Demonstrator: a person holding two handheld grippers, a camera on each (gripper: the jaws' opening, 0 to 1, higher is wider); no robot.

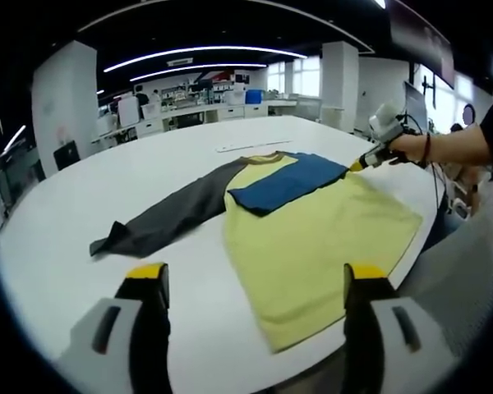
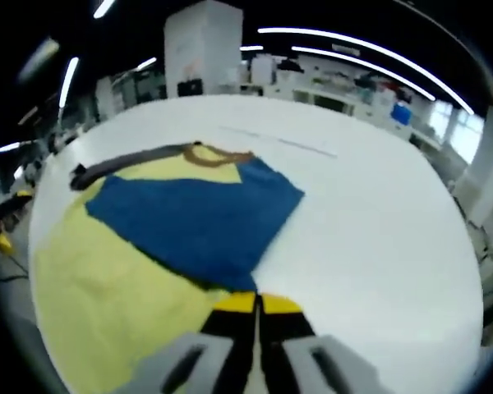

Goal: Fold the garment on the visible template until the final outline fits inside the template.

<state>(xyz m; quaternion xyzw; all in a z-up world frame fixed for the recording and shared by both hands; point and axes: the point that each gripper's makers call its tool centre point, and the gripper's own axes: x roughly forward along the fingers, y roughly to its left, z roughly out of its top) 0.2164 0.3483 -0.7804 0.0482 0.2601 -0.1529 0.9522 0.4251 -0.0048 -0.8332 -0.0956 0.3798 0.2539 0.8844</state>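
A large white table is seen in both views, set in an open room with desks and ceiling light strips behind it. No template outline can be made out on its surface; a thin pale strip is noted lying on the table beyond the collar.

The garment, a long-sleeved shirt with a yellow body, is found spread flat on the table, near the edge closest to the person. Its hem end reaches close to the table rim in the left gripper view. The grey sleeve is laid out straight on the table, away from the body. The blue sleeve is folded inward and rests across the upper chest of the yellow body, just below the brown collar.

In the right gripper view the same blue sleeve is seen lying over the yellow cloth, with the grey sleeve beyond it and the collar at the far side.

The left gripper is held above the table short of the hem, its yellow-tipped jaws spread wide apart and grasping nothing.

The right gripper is observed with its jaws clenched together at the near edge of the blue sleeve; whether cloth is pinched between them cannot be told. In the left gripper view it is seen held by a hand at the folded sleeve's outer corner.
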